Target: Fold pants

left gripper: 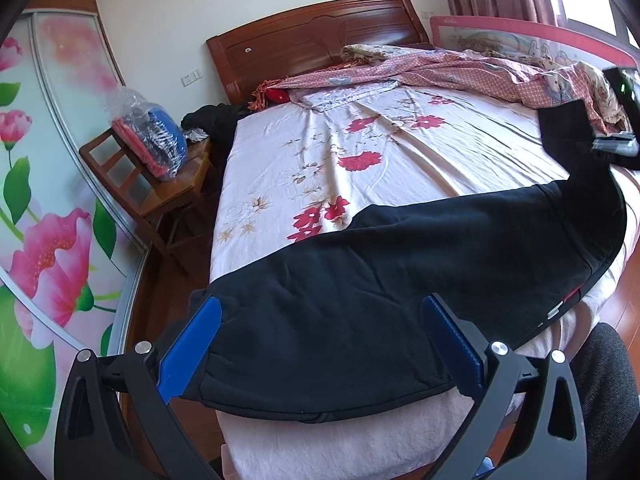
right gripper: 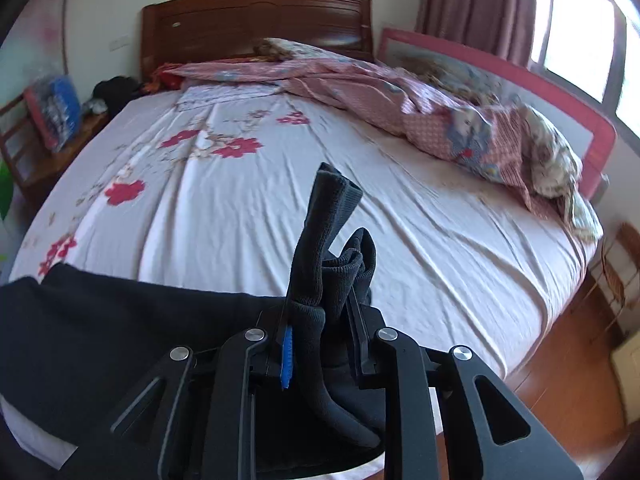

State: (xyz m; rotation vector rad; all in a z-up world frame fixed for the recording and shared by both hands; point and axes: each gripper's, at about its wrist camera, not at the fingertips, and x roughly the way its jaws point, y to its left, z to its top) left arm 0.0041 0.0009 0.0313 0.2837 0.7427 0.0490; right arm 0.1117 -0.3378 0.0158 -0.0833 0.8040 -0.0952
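Blue pads of our left gripper [left gripper: 320,344] stood spread wide, straddling near end of black pants [left gripper: 380,276], nothing pinched. Pants lay along foot edge of bed [left gripper: 400,152], long axis running rightward toward our right gripper [right gripper: 320,344], clamped on bunched cuffs, lifted off sheet. Clear bag [left gripper: 150,136] on bedside chair [left gripper: 168,192] held folded clothes.
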